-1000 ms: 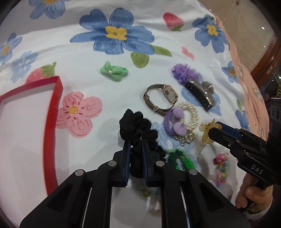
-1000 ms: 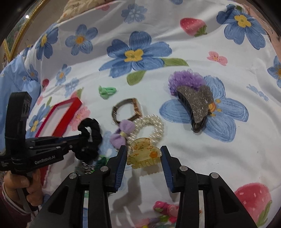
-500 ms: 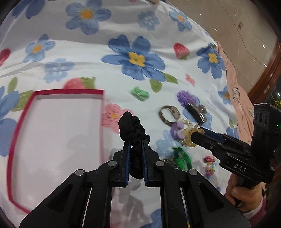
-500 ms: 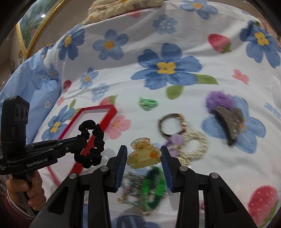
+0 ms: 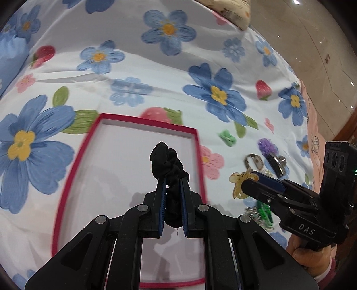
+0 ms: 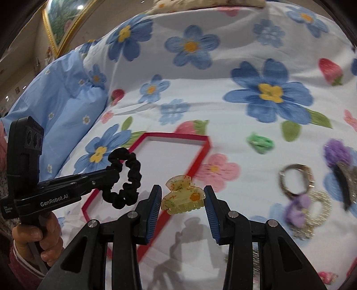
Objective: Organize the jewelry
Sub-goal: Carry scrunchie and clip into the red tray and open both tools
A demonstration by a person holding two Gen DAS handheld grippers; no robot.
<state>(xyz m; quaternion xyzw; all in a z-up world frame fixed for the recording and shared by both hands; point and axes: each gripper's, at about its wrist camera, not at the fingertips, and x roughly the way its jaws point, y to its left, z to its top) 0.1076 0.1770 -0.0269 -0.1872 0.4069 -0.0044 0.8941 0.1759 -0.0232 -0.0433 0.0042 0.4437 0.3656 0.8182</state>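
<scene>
Facing right-wrist view only: yellow clip (image 6: 183, 196) teeth

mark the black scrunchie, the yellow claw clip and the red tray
black scrunchie (image 5: 166, 156), left wrist view: bunched top above the tongs.
yellow claw clip (image 6: 181, 196), right wrist view: middle of its body.
red tray (image 5: 198, 154), left wrist view: right rim.

Home bedroom, by the look of it. Bed dressed in a white floral sheet (image 6: 223, 73) with blue flowers and strawberries; light-blue pillow (image 6: 55, 93) at the sheet's left edge. Gilt-framed painting (image 6: 64, 20) on the wall beyond the pillow. Polished tile floor (image 5: 312, 40) right of the bed.
</scene>
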